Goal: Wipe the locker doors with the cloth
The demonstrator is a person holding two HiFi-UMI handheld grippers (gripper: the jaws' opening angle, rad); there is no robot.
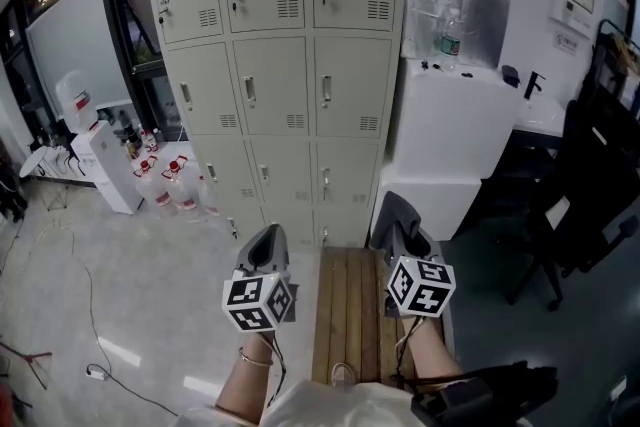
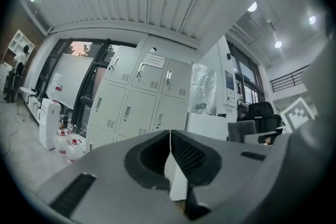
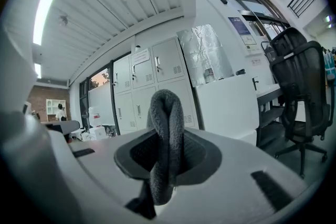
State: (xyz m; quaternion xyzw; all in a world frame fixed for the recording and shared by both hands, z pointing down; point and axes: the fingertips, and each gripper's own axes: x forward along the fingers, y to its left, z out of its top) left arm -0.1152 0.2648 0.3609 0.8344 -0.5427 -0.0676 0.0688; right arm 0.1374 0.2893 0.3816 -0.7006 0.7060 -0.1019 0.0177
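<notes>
A bank of beige lockers (image 1: 280, 75) stands ahead, its doors all closed; it also shows in the left gripper view as lockers (image 2: 139, 102) and in the right gripper view as lockers (image 3: 149, 86). My right gripper (image 1: 400, 230) is shut on a folded grey cloth (image 3: 165, 139), which sticks up between its jaws; the cloth (image 1: 397, 213) shows in the head view too. My left gripper (image 1: 265, 247) is shut with nothing in it, jaws pressed together. Both grippers hang well short of the lockers, low in the head view.
A wooden bench (image 1: 348, 315) lies under the grippers. White cabinets (image 1: 450, 130) stand right of the lockers, with a black office chair (image 1: 590, 205) further right. Water jugs (image 1: 175, 183) and a dispenser (image 1: 100, 155) sit left of the lockers. A cable (image 1: 90, 315) runs over the floor.
</notes>
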